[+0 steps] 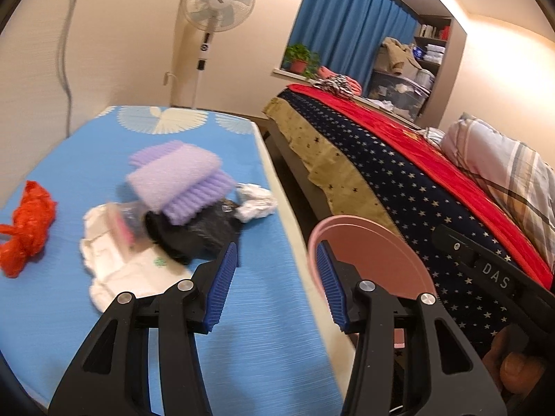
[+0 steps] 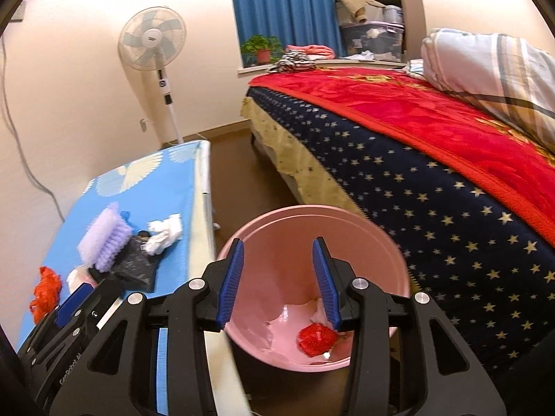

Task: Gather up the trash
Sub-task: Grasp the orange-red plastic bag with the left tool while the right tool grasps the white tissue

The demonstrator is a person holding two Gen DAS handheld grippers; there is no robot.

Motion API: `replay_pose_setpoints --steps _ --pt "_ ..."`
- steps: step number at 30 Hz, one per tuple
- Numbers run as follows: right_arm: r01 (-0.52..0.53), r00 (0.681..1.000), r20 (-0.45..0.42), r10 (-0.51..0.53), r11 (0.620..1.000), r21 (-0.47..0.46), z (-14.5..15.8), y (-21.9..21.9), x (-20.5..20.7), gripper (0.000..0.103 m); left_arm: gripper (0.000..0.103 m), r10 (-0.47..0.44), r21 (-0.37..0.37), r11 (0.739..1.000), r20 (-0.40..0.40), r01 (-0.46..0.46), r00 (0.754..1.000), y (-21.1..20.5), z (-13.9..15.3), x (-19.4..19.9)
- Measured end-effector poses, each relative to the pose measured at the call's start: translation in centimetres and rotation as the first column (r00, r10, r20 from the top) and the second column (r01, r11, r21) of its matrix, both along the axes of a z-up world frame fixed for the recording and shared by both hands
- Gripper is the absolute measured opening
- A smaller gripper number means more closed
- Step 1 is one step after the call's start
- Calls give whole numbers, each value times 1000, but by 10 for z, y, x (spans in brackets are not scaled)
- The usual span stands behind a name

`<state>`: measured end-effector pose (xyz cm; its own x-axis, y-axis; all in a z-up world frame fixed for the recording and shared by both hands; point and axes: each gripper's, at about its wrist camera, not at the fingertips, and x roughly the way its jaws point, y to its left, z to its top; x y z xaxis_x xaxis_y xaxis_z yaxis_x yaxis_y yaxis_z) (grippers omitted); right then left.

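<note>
A pink bin (image 2: 277, 235) stands on the floor between the blue-covered table (image 2: 166, 187) and the bed. A red crumpled wad (image 2: 315, 339) lies in its bottom. My right gripper (image 2: 277, 277) is open and empty above the bin's mouth. My left gripper (image 1: 277, 284) is open and empty over the table's right edge (image 1: 242, 329), with the bin's rim (image 1: 347, 222) just right of it. On the table lie a red plastic bag (image 1: 27, 228), a purple foam piece (image 1: 180, 180), a black bag (image 1: 201, 232), white paper (image 1: 118, 270) and a white tissue wad (image 1: 256, 201).
The bed with a star-patterned blanket (image 2: 416, 187) and a red cover (image 2: 416, 111) runs along the right. A standing fan (image 1: 218, 0) is by the far wall. My right gripper's body (image 1: 485, 270) shows at the right of the left wrist view.
</note>
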<state>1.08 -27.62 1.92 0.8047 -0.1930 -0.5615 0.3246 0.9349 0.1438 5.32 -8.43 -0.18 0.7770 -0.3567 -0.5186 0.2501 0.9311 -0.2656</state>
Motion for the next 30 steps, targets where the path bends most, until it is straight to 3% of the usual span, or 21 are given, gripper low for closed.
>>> replay_pose_setpoints --steps 11,22,30 --pt "-127 992 22 126 991 46 -10 41 27 41 48 177 36 983 32 -178 984 57 -1 2" --pt "-223 975 22 222 970 100 -31 68 69 41 48 353 88 930 50 -356 934 103 -4 12" --pt "-231 972 6 234 959 165 -46 73 106 42 48 479 123 868 50 -481 876 133 -8 14"
